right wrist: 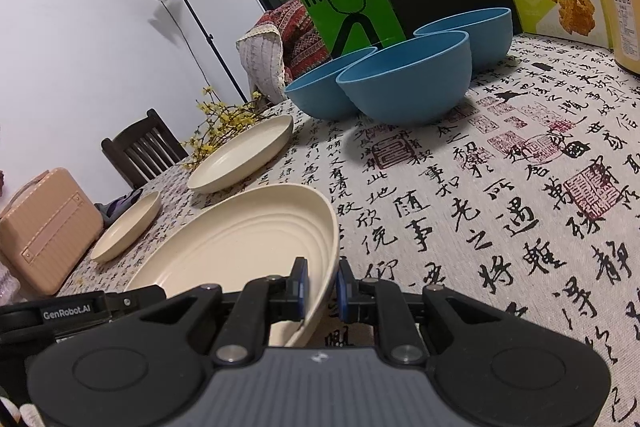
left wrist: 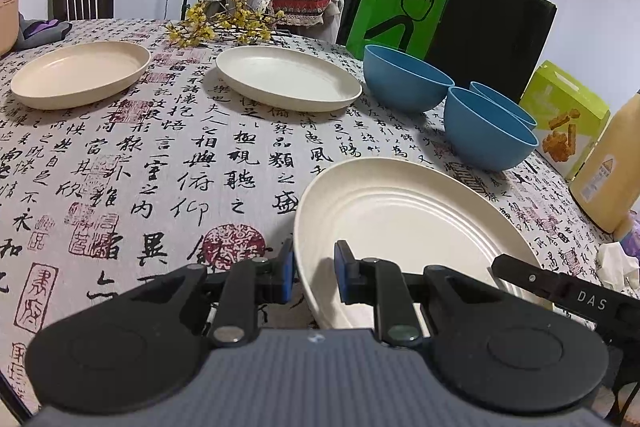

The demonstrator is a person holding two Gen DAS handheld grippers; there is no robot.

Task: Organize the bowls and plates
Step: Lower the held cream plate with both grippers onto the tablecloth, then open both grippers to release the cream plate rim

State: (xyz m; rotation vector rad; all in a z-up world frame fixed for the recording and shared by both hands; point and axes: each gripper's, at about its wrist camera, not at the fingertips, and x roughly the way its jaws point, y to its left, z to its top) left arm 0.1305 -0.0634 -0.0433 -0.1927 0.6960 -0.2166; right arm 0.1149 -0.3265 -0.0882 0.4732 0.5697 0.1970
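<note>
- The left gripper [left wrist: 314, 277] has its blue-padded fingers [left wrist: 286, 267] clenched on the near rim of a cream plate [left wrist: 400, 227]; one pad sits outside the rim, the other inside on the ridged face.
- The right gripper [right wrist: 322, 287] grasps the same cream plate [right wrist: 240, 247] on its other edge, the rim pinched between its blue pads; its dark finger [left wrist: 536, 279] shows at the plate's right edge in the left wrist view.
- The plate is at the near side of the desk [left wrist: 140, 167], which wears a cloth printed with black calligraphy and red seals; whether the plate rests on the cloth or is just off it I cannot tell.
- Two more cream plates lie flat farther off: a middle plate [left wrist: 288, 79] and a far-left plate [left wrist: 80, 73], well apart from each other.
- Three blue bowls stand upright in a tight cluster to the right of the middle plate: a back bowl [left wrist: 406, 79], a front bowl [left wrist: 488, 131], and a third bowl [left wrist: 504, 105] partly hidden behind the front one.
- A sprig of yellow flowers [left wrist: 224, 19] lies just behind the middle plate; a green paper bag [left wrist: 396, 3], a black bag [left wrist: 492, 31] and a lime snack box [left wrist: 564, 119] stand behind the bowls.
</note>
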